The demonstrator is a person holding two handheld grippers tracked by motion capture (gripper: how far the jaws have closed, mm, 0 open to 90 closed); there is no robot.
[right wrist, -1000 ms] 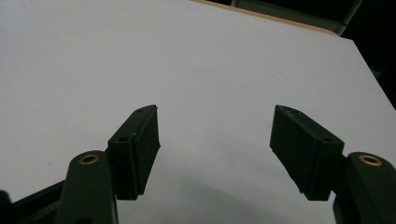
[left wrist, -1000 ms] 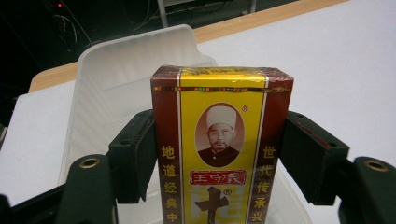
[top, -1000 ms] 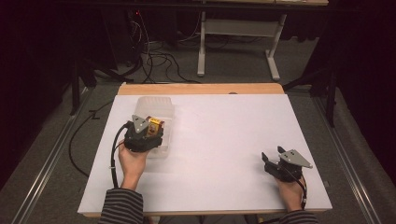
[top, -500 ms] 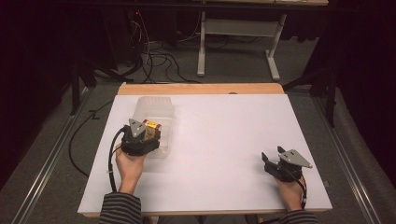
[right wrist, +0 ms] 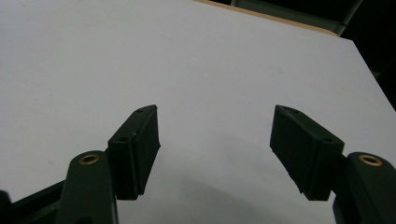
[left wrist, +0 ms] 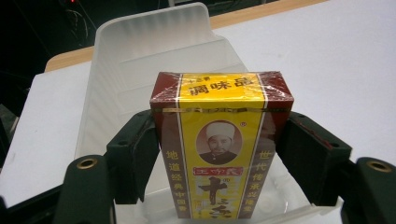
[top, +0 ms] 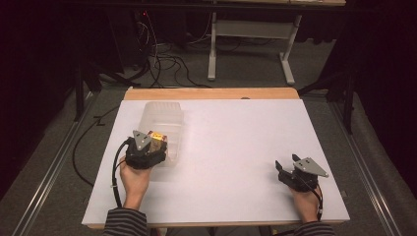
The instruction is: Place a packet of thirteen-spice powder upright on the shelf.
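Clamping a red-and-yellow cardboard box (left wrist: 222, 144) printed with Chinese characters and a small portrait, the left gripper (left wrist: 219, 154) holds it upright, one black jaw pressed against each narrow side of the box. Directly beyond and beneath this gripper sits a clear, ribbed plastic container (left wrist: 154, 56), its rounded far wall rising behind the box and its near rim passing just under the jaws; the lower part of the box sits within the container's walls, though whether it touches the container floor cannot be told. In the high view the left gripper (top: 147, 150) hangs over the near end of the clear container (top: 164, 120), with the box (top: 157, 139) showing as a spot of yellow just ahead of its grey three-cornered plate, and a black cable (top: 116, 172) loops back from it beside the left hand (top: 134, 179). The right gripper (right wrist: 215, 149) is spread wide, its two jaws well apart with bare white tabletop (right wrist: 140, 56) between and ahead of them. From above, the right gripper (top: 297, 172) rests low over the white tabletop (top: 236, 142), held by the right hand (top: 306, 201), well apart from the left gripper and the container. Striped sleeves (top: 125, 223) cover both forearms behind the grippers.
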